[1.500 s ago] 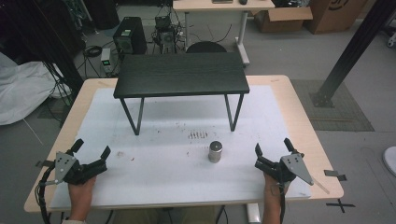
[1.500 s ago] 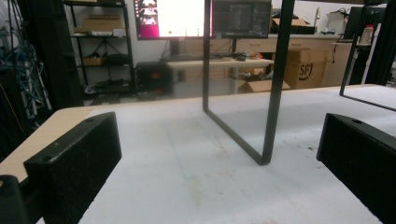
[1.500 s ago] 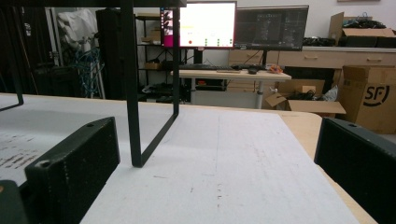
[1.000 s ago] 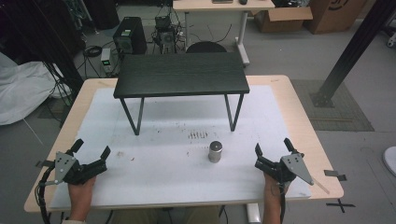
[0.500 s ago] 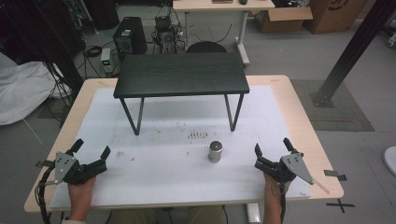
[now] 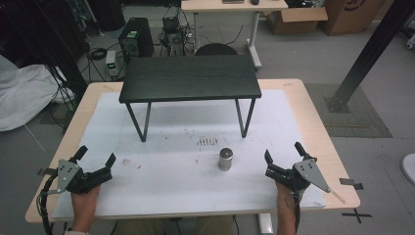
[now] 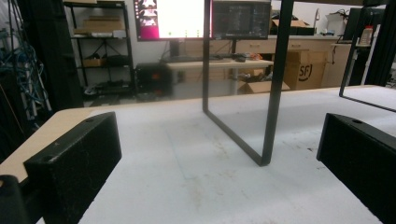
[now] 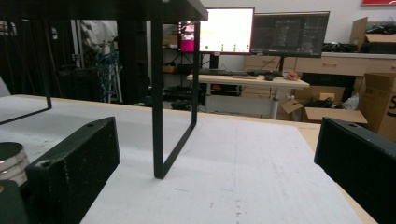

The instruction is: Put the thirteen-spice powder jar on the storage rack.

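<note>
A white mat (image 6: 195, 196) covers the wooden table (image 6: 313, 112). The left gripper (image 6: 94, 158) and right gripper (image 6: 283, 151) rest near its front corners, jaws spread, empty. Between them, nearer the right, stands a small, seemingly metal cylinder (image 6: 225, 159). Beyond it stands a black stand (image 6: 190, 78), then desks and boxes.
</note>
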